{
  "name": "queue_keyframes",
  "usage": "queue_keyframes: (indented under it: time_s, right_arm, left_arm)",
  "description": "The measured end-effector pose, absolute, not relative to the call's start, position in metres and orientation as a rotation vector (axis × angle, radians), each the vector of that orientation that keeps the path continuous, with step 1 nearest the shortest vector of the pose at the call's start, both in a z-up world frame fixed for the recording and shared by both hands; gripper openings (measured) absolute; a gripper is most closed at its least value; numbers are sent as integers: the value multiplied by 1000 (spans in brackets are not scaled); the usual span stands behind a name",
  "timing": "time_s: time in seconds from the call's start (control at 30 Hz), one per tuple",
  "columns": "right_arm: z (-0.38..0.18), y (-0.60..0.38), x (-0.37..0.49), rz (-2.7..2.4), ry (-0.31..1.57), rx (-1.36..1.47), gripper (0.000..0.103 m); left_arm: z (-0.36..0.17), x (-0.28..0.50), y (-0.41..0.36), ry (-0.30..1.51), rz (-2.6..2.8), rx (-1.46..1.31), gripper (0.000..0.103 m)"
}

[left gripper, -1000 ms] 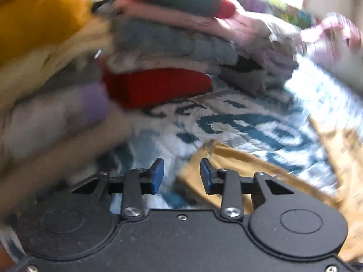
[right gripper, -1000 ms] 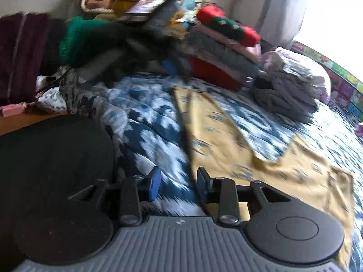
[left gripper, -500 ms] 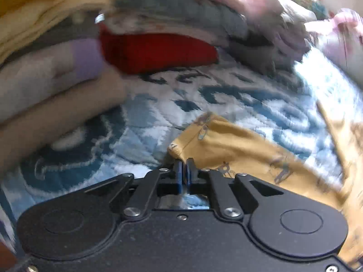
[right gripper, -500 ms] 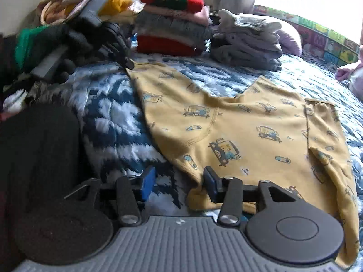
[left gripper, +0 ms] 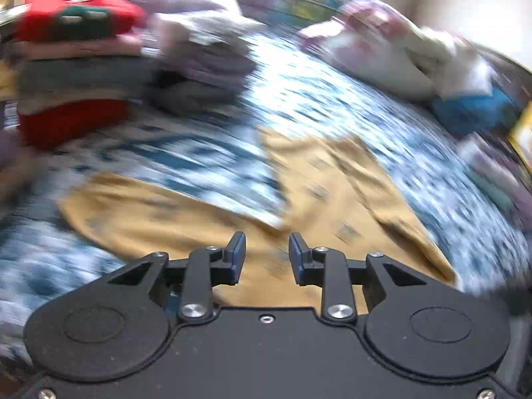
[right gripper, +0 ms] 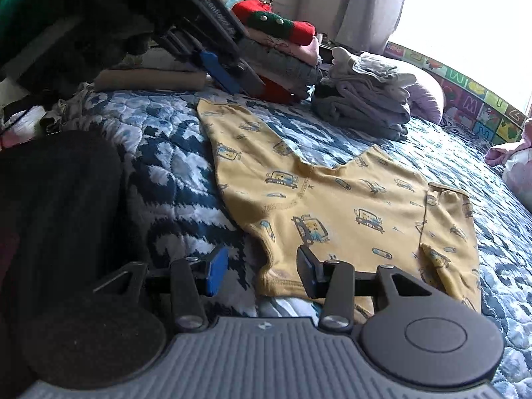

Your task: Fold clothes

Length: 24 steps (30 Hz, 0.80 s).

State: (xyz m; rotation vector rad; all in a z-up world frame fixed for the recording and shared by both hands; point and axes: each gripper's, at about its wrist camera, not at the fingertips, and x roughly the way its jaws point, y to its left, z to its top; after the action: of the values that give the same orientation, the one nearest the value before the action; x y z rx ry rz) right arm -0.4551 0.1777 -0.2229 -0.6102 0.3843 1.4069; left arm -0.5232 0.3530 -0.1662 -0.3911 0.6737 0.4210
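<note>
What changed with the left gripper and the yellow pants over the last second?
The left gripper, shut at the leg cuff of the yellow pants half a second ago, has opened and lifted away, holding nothing; that leg now lies straight toward the folded stacks. The right gripper stays open at the waistband edge. Stacks and quilt look unchanged.

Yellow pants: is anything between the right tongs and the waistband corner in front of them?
Nothing visible. The right tongs are open, and the yellow pants lie flat on the blue quilt, with their hem corner already between the fingers. The folded stacks sit far behind.
</note>
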Motion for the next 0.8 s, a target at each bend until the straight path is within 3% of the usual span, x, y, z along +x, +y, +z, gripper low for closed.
queue_keyframes:
  time_s: [0.13,0.37,0.5,0.8]
  right_arm:
    - [-233,172,-457,1429,413,-643,46]
    - [-219,148,-433,1396,441,-515,47]
    - [-212,135,-401,1323,505,-383,48]
    - [-213,95,-324,1040,537,-266,48]
  left_arm:
    - [-219,-496,336,892,466,-302,23]
    - [-197,-498,330,747,480,-364,23]
    - [-228,-474,326,890,471,-277,25]
    - [-199,-442,310,775,423,-318,24]
